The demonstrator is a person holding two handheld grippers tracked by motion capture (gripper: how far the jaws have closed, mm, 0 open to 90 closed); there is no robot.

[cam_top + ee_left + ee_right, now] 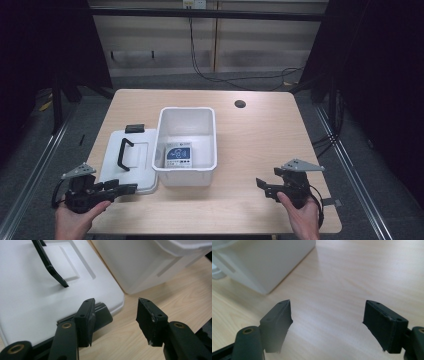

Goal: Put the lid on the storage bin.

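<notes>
Left claw (131, 189): held low in the person's left hand (75, 220) at the near left corner of the tabletop, jaws apart with nothing between them; in the left gripper view (113, 320) one jaw hangs over the near corner of the lid, the other over bare wood.
Right claw (261, 186): held in the person's right hand (302, 215) near the front right of the tabletop, jaws spread wide and empty; the right gripper view (327, 325) shows plain wood between them.
Lid (129, 162): white, lying flat on the tabletop just left of the bin, a black handle (123, 153) standing up from its middle and a black latch (134, 128) at its far edge.
Bin (187, 175): white, open-topped, upright at the middle of the tabletop, well apart from the right claw.
Inside the bin: a small box (179, 156) with a blue and white label lies on the bottom, toward the near wall.
Tabletop (260, 135): pale wood, with a round dark hole (240, 104) near the far edge.
</notes>
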